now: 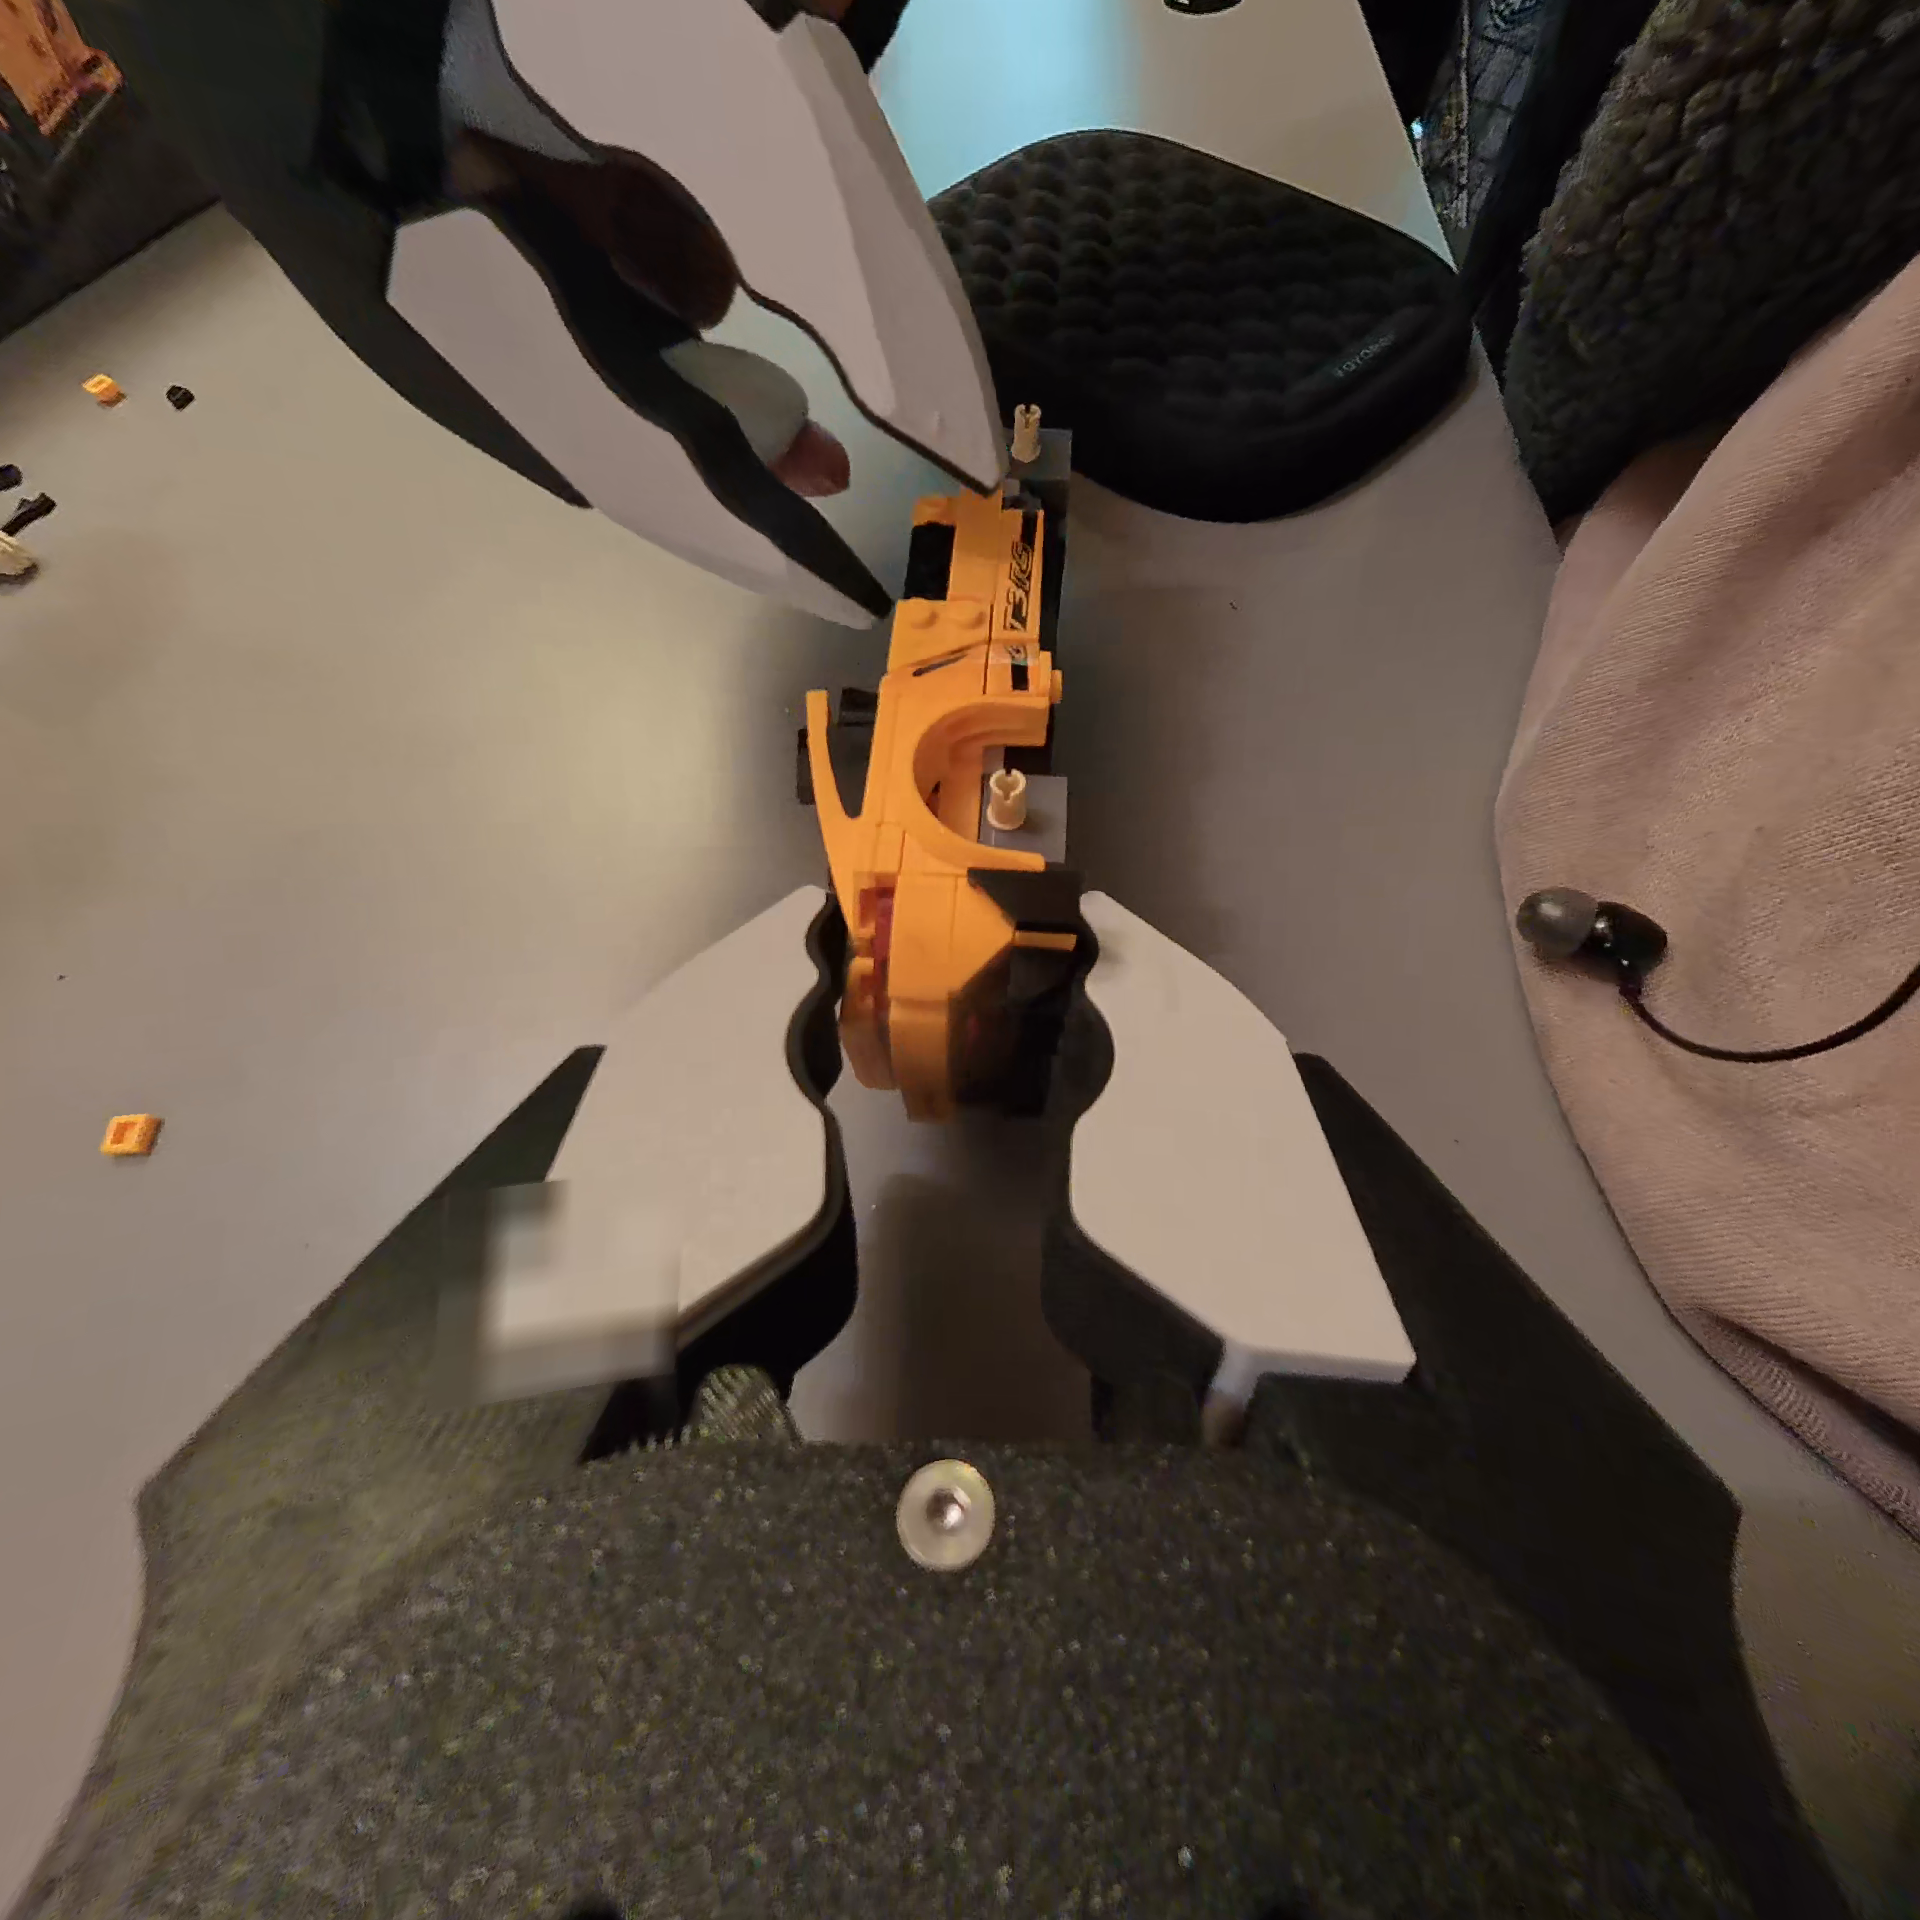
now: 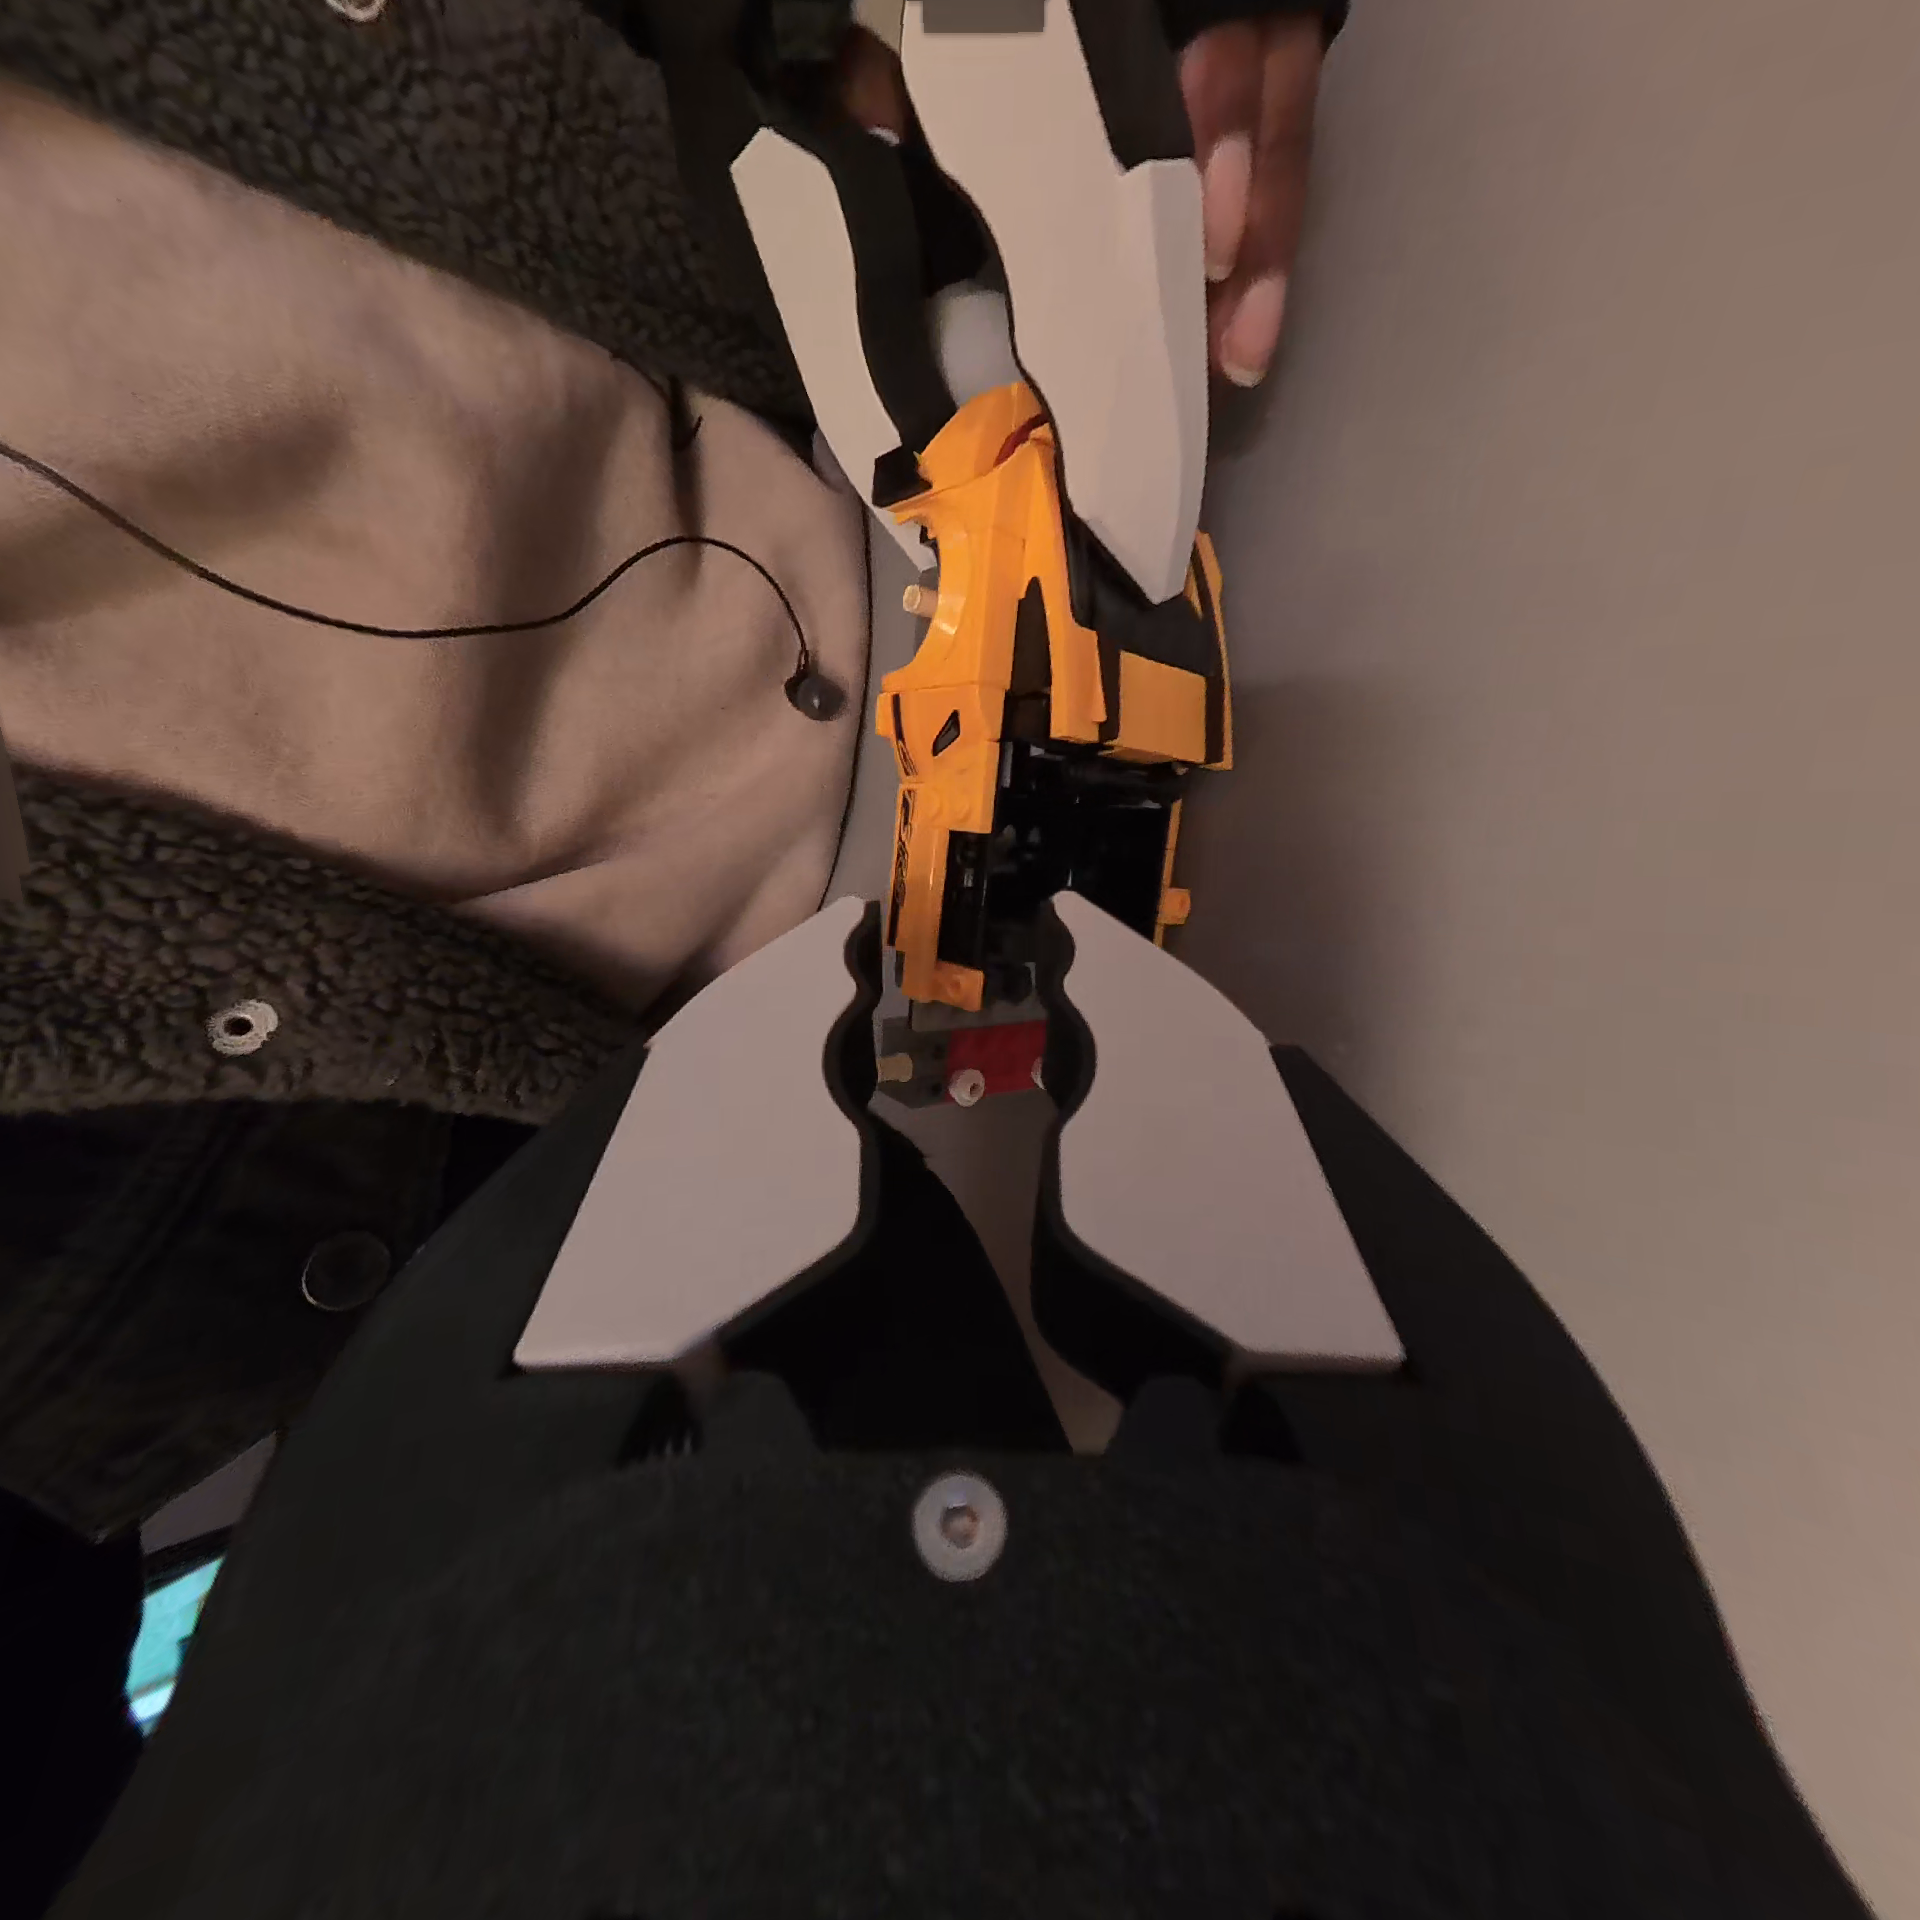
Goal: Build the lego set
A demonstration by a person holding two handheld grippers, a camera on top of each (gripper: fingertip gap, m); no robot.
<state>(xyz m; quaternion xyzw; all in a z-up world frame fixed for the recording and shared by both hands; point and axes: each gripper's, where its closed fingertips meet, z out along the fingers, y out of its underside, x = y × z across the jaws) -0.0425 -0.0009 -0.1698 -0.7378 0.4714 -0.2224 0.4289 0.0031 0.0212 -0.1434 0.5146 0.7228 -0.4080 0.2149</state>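
- Nearest me, my left claw (image 1: 951, 997) clamped one end of the orange brick car (image 1: 956, 790), held above the worktop (image 1: 416, 779).
- Its long axis ran straight ahead to my right claw (image 2: 961, 997), whose fingers flanked the far end; I couldn't tell whether they pressed.

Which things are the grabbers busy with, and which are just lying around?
At the grippers: orange toy car, one end clamped by the left gripper, the other end between the right gripper fingers.

Lying about: loose orange piece, black padded case, earbud on clothing.
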